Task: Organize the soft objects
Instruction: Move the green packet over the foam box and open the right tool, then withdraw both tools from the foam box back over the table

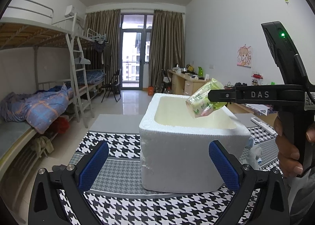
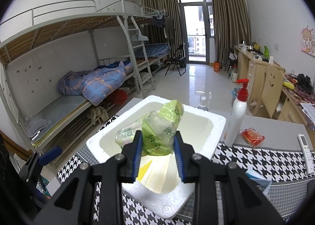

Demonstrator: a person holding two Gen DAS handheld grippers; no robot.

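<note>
A white foam box [image 1: 189, 152] stands on the houndstooth tablecloth. My right gripper [image 2: 158, 154] is shut on a green tissue pack [image 2: 163, 126] and holds it above the open box [image 2: 208, 146]. In the left wrist view the right gripper [image 1: 211, 96] reaches in from the right with the tissue pack [image 1: 204, 99] over the box. Another pale tissue pack [image 2: 126, 133] and a yellow-white pack [image 2: 155, 173] lie inside the box. My left gripper [image 1: 158, 158] is open and empty, just in front of the box.
A white pump bottle with a red top [image 2: 237, 114], a red packet [image 2: 252, 137] and a white remote [image 2: 306, 150] lie on the table to the right of the box. Bunk beds stand at the left, desks along the right wall.
</note>
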